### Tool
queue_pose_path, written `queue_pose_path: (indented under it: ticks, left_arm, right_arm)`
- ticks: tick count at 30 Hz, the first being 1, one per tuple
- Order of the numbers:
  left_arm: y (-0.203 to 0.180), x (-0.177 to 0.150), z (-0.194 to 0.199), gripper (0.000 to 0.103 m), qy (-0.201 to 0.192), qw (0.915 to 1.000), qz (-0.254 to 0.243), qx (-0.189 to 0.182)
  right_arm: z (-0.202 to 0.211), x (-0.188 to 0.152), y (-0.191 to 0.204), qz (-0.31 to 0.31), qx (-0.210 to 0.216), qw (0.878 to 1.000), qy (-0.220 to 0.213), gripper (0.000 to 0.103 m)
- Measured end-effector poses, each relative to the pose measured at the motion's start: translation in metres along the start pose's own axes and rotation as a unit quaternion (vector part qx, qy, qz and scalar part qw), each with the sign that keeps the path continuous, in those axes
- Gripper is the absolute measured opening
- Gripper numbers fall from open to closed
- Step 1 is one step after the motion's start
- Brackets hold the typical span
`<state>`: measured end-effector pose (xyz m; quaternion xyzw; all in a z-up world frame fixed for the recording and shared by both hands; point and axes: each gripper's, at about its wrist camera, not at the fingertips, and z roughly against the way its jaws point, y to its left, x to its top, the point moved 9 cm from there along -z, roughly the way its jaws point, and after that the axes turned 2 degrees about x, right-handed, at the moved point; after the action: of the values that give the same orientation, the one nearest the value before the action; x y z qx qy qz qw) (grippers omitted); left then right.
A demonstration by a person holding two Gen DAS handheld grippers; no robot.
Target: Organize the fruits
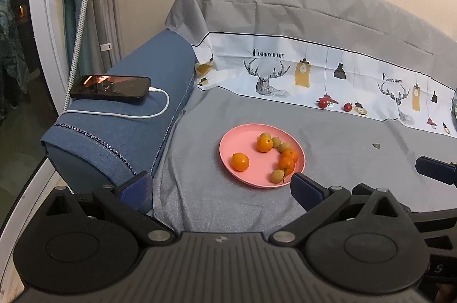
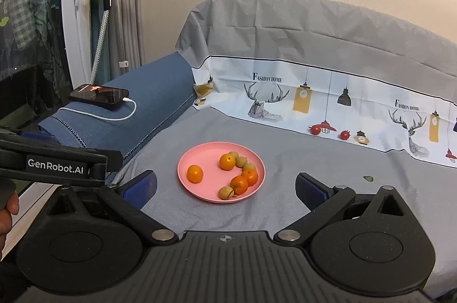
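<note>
Both grippers, left [image 1: 220,183] and right [image 2: 225,185], hang spread and empty just short of the plate [image 2: 211,195], so oranges [image 2: 195,173] are already gathered; two tomatoes [image 2: 344,134] wait far ahead

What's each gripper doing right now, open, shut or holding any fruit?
Left gripper: open, fingers spread wide, holding nothing.
Right gripper: open, fingers spread wide, holding nothing; the pink plate lies ahead between them.
</note>
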<state>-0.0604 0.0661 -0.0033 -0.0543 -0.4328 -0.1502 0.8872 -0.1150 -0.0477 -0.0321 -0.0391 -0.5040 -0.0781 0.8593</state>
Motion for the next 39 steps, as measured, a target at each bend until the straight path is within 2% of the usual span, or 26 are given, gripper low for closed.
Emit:
queue_pose_path:
  ticks: [21,39]
  left_arm:
    - [0.002,-0.006,-0.007,0.103,0.017,0.9999,-0.003,0.000]
    - [-0.002,-0.007,-0.034,0.103,0.045,0.9989,-0.014,0.000]
  right_arm:
    - [-0.009,-0.008,-0.008,-0.025,-0.003,1.000,0.016,0.102]
    - [-0.028,-0.016,-0.018,-0.043,-0.008,0.998,0.039,0.102]
